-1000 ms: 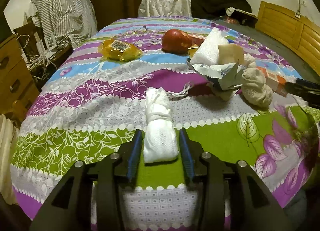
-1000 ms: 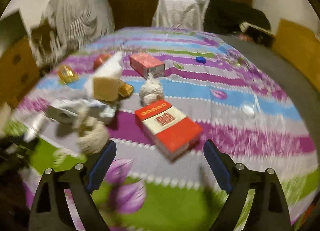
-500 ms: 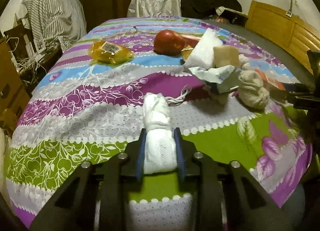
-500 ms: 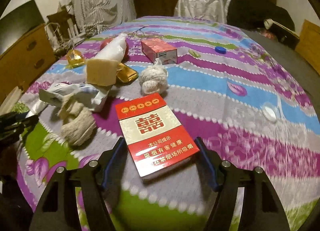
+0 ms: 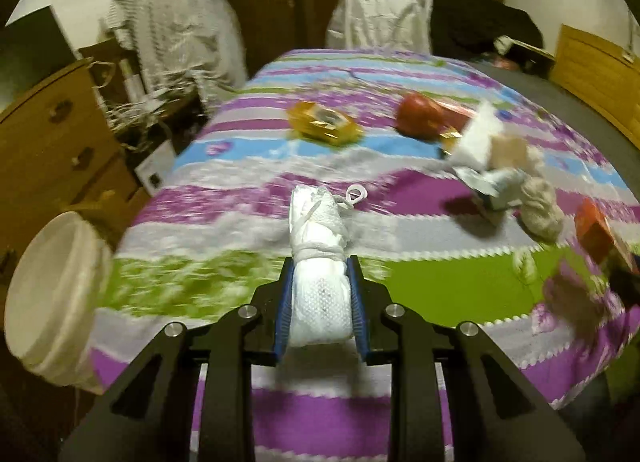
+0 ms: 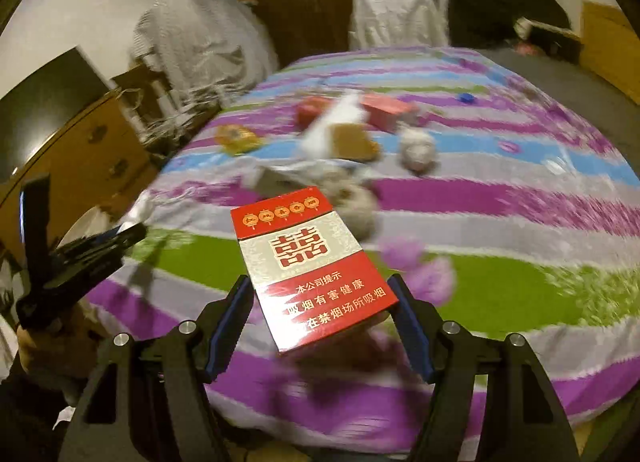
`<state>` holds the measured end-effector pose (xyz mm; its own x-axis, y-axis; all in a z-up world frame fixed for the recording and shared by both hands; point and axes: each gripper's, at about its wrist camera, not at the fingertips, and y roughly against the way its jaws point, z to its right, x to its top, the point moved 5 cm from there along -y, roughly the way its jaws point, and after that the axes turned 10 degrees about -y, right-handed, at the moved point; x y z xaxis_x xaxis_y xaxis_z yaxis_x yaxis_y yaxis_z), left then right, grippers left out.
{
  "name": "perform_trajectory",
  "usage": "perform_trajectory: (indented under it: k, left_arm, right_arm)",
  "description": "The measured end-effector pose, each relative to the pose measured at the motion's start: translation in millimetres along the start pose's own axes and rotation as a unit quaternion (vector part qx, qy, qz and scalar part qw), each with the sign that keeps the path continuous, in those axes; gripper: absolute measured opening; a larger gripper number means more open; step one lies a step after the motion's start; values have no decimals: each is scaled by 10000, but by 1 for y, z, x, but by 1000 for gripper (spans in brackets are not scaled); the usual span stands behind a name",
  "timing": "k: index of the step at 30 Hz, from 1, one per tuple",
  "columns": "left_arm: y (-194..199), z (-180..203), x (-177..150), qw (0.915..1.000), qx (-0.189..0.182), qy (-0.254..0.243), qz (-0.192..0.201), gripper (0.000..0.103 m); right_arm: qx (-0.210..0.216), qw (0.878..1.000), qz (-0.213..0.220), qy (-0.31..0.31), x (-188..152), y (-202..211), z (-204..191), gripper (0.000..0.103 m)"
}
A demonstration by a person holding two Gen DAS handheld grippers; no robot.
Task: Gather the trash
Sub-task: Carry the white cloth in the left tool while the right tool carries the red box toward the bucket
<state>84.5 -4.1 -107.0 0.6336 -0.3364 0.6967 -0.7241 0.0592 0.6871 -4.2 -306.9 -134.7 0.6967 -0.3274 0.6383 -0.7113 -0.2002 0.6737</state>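
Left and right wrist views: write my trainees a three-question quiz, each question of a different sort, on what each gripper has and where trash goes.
1. True or false: the left gripper is shut on a white tied bundle.
2. What does the right gripper hold? A) apple B) red cigarette box C) bottle cap
3. Fill in: off the table's left edge stands a white ____.

Key: 1 true; 2 B; 3 bin.
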Motion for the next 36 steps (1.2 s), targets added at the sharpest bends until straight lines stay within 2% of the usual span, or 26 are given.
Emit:
perform_trajectory:
  k: [6, 12, 17, 22, 25, 31, 36]
  left_arm:
    - [24, -64, 3, 9979, 507, 369, 140, 24]
    - [38, -138, 0, 9926, 1021, 620, 200, 24]
    - [53, -215, -6, 9835, 1558, 892, 205, 24]
    - [66, -284, -14, 9717, 2052, 1150, 201, 25]
    - [69, -314, -21, 9663, 2249, 1242, 138, 25]
    - [62, -356, -31, 9590, 2482, 1371, -18, 25]
    - [51, -373, -43, 9551, 2547, 1500, -170, 25]
  right_arm:
    - [429, 9985, 48, 347, 22, -9, -84, 70]
    - [979, 9935, -44, 584, 53, -30, -187, 70]
    - [1394, 9864, -232, 835, 70, -54, -285, 70]
    - [1593, 9800, -445, 1109, 72, -79, -370, 70]
    - [1670, 9758, -527, 1307, 68, -92, -419, 70]
    - [1698, 9690, -790, 1610, 60, -123, -492, 70]
    - [1666, 9635, -972, 1859, 52, -152, -519, 70]
